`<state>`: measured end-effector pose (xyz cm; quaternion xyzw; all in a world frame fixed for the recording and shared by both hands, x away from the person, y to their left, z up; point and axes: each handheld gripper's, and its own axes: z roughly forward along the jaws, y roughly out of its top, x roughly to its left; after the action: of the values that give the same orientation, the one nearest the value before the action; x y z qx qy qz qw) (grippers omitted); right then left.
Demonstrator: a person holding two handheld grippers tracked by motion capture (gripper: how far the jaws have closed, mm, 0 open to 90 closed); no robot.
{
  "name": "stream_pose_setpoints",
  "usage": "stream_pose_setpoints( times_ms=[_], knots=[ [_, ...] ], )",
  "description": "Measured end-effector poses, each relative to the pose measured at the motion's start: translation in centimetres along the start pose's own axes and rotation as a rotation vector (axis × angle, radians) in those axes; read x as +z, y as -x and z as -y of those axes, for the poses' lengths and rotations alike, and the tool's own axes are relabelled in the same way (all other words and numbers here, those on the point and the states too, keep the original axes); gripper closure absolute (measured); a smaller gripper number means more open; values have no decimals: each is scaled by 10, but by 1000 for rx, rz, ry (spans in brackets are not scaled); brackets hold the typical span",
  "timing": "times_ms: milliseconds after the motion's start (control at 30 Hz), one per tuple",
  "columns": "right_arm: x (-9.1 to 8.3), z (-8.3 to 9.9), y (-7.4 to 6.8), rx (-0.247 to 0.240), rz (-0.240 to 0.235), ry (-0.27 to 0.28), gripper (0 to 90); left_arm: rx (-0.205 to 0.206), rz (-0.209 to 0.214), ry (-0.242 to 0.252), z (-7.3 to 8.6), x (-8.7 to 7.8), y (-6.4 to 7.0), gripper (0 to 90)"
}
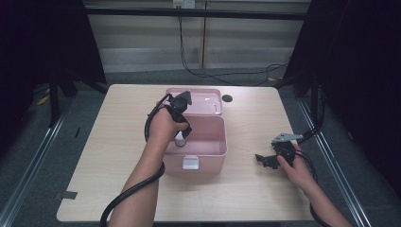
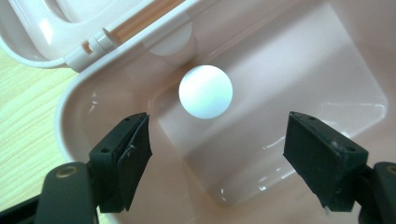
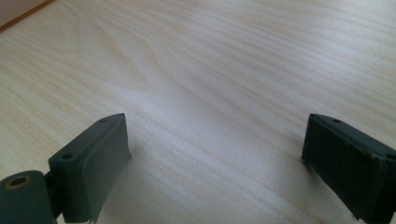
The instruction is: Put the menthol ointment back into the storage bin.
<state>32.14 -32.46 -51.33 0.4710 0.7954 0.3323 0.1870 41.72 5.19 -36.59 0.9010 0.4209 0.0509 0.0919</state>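
White ball (image 2: 205, 91) is lying on the floor of the pink box (image 2: 299, 70), just beyond and between the spread jaws of the left gripper (image 2: 217, 154), which is hanging over the open container and touching nothing. Its jaws are standing wide apart, holding nothing, with the ball well clear of both pads. The risk, judging from this, is that a round, light ball is likely to roll or skid away if one jaw meets it first, or squirt out of a pinch made off centre; the near wall of the box is also crowding the left jaw and could snag it on a descent. Farther out, the box's lid (image 2: 42, 28) is lying open behind the hinge. Across the table (image 1: 246, 189), the right gripper (image 3: 217, 163) is resting low over bare wood, its jaws likewise wide and empty.
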Motion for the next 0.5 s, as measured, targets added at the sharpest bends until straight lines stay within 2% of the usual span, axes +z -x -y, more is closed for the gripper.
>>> stream_pose_setpoints(
  times_ms=[133,267,500],
  knots=[
    [0,0,0,0,0,0,69,16,20,15,3,-10,1,213],
    [0,0,0,0,0,0,69,64,39,7,6,-21,3,201],
    [0,0,0,-2,0,0,69,110,45,7,12,-33,3,200]
  ],
)
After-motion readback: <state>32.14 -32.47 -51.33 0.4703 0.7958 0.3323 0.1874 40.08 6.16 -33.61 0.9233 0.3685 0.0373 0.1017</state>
